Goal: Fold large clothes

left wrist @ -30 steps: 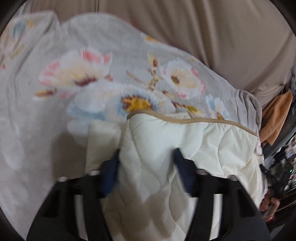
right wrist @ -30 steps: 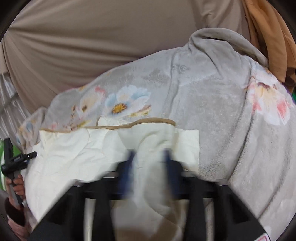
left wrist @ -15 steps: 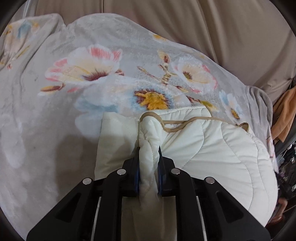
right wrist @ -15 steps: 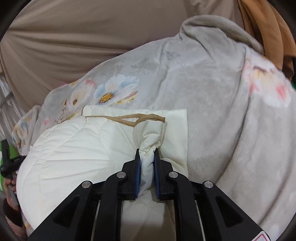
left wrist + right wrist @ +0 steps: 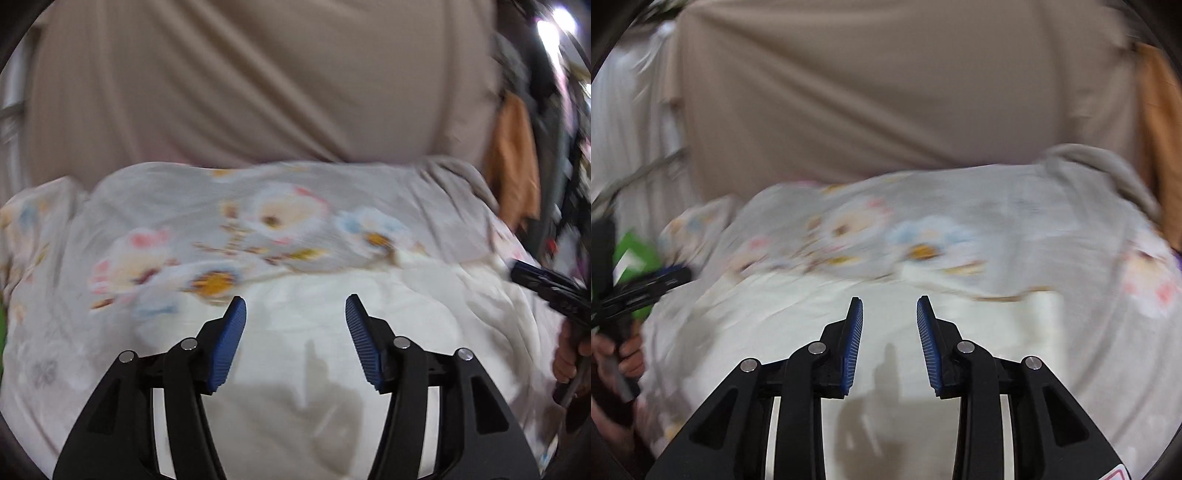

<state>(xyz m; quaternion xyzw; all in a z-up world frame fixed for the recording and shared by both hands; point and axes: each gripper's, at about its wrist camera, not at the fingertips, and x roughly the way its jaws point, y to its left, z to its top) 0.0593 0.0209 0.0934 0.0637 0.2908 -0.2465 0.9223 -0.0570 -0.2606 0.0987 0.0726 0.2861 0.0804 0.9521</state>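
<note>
A cream quilted garment (image 5: 424, 325) lies spread on a grey floral blanket (image 5: 177, 229). It also shows in the right wrist view (image 5: 783, 317), with a tan trimmed edge at its far right. My left gripper (image 5: 294, 314) is open and empty, raised above the garment. My right gripper (image 5: 889, 314) is open and empty above it too. The other gripper shows at each view's edge: the right one (image 5: 546, 288) and the left one (image 5: 639, 291). Both views are blurred by motion.
The floral blanket (image 5: 1052, 229) covers the surface under the garment. A beige cloth backdrop (image 5: 258, 81) hangs behind. An orange cloth (image 5: 513, 151) hangs at the back right. Something green (image 5: 631, 254) sits at the far left.
Both grippers were shut on folds of the cream garment half a second ago. Now both have let go, opened and drawn back upward, and the garment lies flatter.
</note>
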